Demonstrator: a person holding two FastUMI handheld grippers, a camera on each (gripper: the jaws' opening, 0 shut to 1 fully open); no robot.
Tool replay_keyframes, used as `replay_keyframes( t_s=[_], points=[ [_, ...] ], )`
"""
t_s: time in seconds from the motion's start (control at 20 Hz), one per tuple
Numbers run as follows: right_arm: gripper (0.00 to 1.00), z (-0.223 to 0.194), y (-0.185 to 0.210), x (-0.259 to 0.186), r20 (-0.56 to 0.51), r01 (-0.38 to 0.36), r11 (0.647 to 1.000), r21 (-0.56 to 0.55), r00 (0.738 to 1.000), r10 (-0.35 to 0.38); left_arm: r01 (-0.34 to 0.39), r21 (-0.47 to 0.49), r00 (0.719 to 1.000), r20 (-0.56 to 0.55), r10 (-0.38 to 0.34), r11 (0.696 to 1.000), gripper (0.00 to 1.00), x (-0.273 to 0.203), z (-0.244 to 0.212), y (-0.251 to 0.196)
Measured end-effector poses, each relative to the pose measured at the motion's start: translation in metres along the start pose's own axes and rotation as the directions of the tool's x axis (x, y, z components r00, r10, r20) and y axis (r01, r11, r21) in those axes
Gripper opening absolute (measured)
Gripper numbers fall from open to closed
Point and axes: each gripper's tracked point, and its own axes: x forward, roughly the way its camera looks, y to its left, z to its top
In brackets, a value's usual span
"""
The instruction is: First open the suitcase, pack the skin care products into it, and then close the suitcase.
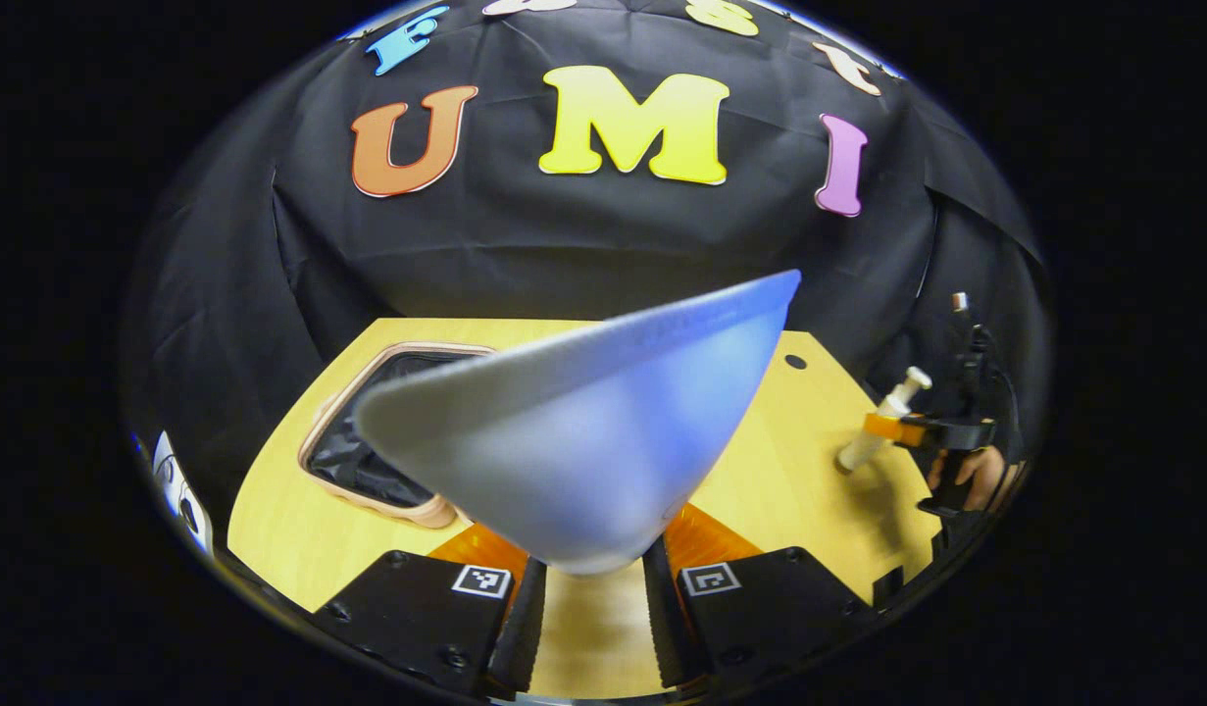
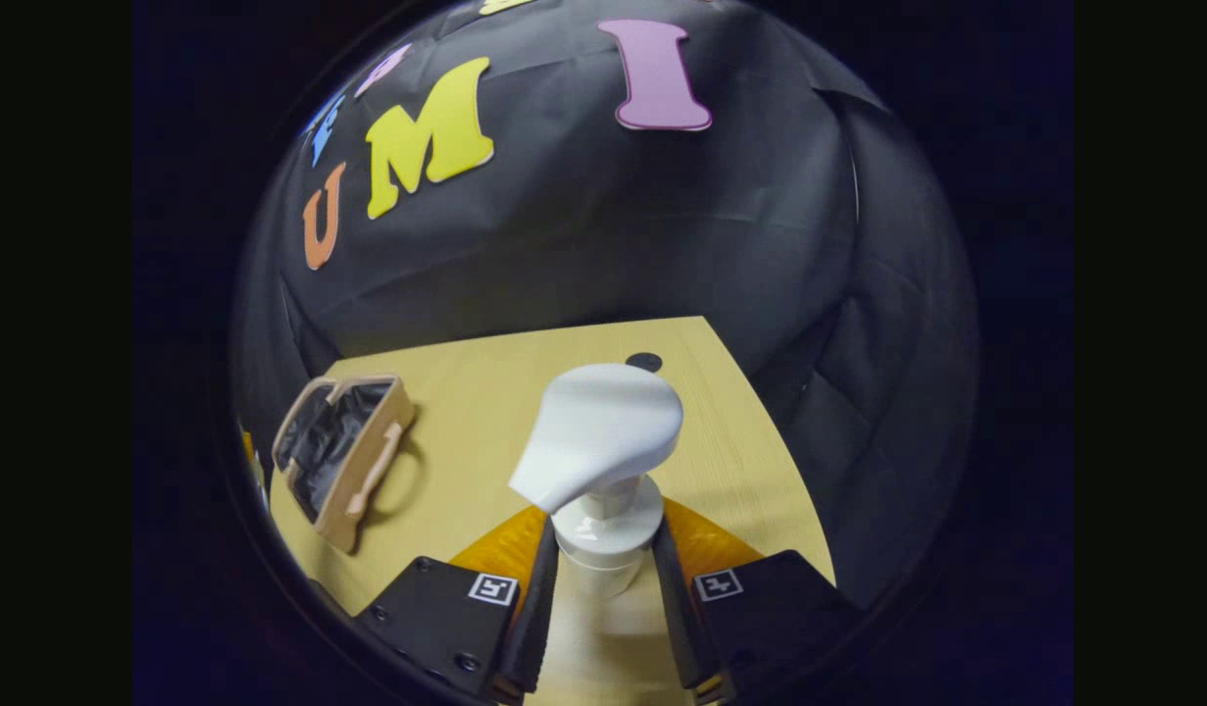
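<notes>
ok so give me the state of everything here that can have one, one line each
suitcase: open, dark lining showing, lying on the table
tube: off the table, clamped in the left hand-held gripper
pump bottle: upright, gripped at the neck by the right hand-held gripper
left hand-held gripper: shut on the tube
right hand-held gripper: shut on the pump bottle

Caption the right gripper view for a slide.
Right gripper shut on a pump bottle above the wooden table, open suitcase lying at left.
</notes>
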Motion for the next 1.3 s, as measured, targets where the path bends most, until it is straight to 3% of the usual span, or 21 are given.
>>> replay_keyframes(
  t_s=[0.25, 0.4, 0.45, 0.5, 0.55, 0.6, 0.95, 1.3],
  points=[
    [0.48, 0.006, 0.049, -0.056, 0.010, -0.053, 0.998, -0.045, 0.999, 0.053, 0.002, 0.032, 0.998, -0.057, 0.000, 0.999, 0.49, 0.072, 0.006, 0.040],
    [0.48, 0.001, 0.070, -0.080, 0.019, -0.048, 0.996, -0.080, 0.999, 0.049, 0.003, 0.018, 0.987, -0.158, 0.000, 1.000, 0.49, 0.121, -0.012, 0.050],
    [0.48, -0.003, 0.076, -0.087, 0.015, -0.047, 0.994, -0.096, 0.999, 0.048, 0.003, 0.019, 0.981, -0.192, 0.001, 1.000, 0.54, 0.133, -0.019, 0.052],
    [0.48, -0.007, 0.080, -0.092, 0.012, -0.044, 0.993, -0.113, 0.999, 0.046, 0.003, 0.019, 0.974, -0.226, 0.001, 1.000, 0.49, 0.145, -0.029, 0.052],
    [0.48, -0.010, 0.084, -0.096, 0.008, -0.040, 0.990, -0.134, 0.999, 0.042, 0.004, 0.019, 0.966, -0.258, 0.001, 1.000, 0.54, 0.154, -0.037, 0.052],
    [0.48, -0.015, 0.088, -0.100, 0.004, -0.037, 0.987, -0.154, 0.999, 0.038, 0.006, 0.018, 0.959, -0.282, -0.001, 1.000, 0.49, 0.160, -0.043, 0.051],
    [0.48, -0.027, 0.107, -0.113, -0.031, -0.040, 0.980, -0.196, 0.999, 0.034, -0.029, 0.057, 0.909, -0.414, 0.050, 0.998, 0.49, 0.181, -0.071, 0.053],
    [0.48, -0.015, 0.126, -0.101, -0.051, -0.062, 0.974, -0.217, 0.997, 0.052, -0.011, 0.159, 0.912, -0.404, 0.075, 0.987, 0.49, 0.213, -0.064, 0.051]
  ],
)
